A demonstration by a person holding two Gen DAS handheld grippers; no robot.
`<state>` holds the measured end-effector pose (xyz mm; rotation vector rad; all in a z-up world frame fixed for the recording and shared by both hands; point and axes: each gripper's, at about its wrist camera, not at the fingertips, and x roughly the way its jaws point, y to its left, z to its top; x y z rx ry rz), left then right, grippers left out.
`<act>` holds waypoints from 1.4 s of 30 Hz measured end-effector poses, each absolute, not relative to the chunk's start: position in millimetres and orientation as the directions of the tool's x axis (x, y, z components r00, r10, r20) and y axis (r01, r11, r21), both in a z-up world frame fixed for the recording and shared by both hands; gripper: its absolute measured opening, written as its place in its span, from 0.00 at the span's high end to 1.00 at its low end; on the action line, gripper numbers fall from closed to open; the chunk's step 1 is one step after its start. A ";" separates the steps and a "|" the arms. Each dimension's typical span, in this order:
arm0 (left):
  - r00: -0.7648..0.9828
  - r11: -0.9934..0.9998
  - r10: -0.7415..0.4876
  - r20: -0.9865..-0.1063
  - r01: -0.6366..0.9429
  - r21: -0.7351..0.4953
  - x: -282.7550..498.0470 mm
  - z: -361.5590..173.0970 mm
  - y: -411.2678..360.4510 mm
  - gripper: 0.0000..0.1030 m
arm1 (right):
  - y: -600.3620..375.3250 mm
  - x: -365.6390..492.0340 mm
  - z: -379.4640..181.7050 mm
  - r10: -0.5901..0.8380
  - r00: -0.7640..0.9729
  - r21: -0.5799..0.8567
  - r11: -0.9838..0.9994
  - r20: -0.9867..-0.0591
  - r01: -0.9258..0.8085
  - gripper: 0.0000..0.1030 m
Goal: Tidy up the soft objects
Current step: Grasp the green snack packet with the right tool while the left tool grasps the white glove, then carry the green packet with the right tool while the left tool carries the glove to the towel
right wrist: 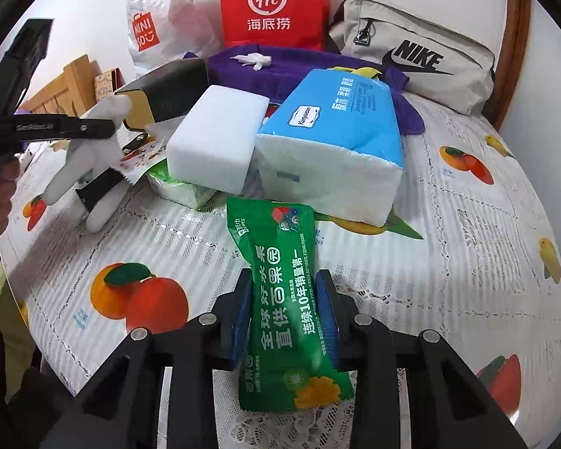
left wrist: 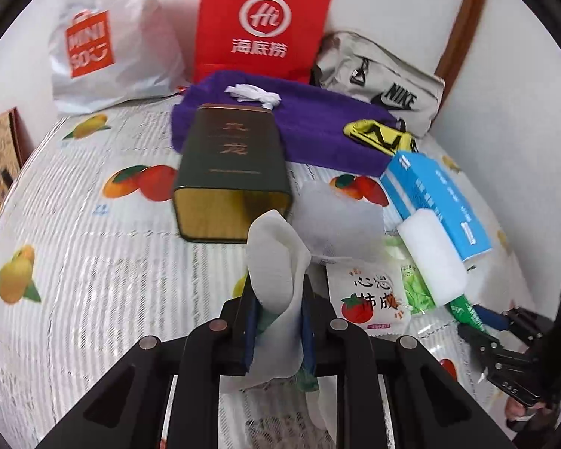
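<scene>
A: Left tool [left wrist: 276, 321]?
B: Pinching a white cloth [left wrist: 276, 262], held up just in front of a dark green tin [left wrist: 230, 172] lying on its side.
A: Right tool [right wrist: 286, 310]?
B: Clamped on a green wipes packet [right wrist: 280, 284] over the fruit-print tabletop [right wrist: 467, 262].
A: Nearby?
B: White foam block [right wrist: 215, 142] resting on a small green pack [right wrist: 179, 187], touching a blue tissue pack [right wrist: 333, 142]. Purple towel [left wrist: 318, 131] behind.

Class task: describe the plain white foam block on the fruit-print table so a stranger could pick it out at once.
Start from the fruit-print tablecloth and find the big blue-and-white tissue pack. Leaning against its left side lies the plain white rectangular foam block. Unlike every neighbouring packet, it carries no print or wrapper.
</scene>
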<state>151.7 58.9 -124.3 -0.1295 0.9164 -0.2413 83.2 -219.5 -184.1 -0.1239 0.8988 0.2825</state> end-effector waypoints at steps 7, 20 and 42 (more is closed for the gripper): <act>0.636 0.980 -0.191 -0.747 0.088 -0.177 133.0 -115.6 81.6 0.82 | -221.1 79.7 -180.5 0.200 0.588 0.035 0.960 -0.784 -0.279 0.72; 0.654 0.989 -0.050 -0.755 -0.072 -0.128 109.7 -110.6 135.4 0.82 | -223.3 76.8 -174.0 0.160 0.601 0.004 0.967 -0.783 -0.254 0.72; 0.729 0.968 -0.204 -0.653 0.052 -0.245 108.5 -54.4 109.5 0.82 | -229.9 68.6 -137.4 0.154 0.634 -0.001 0.971 -0.758 -0.237 0.72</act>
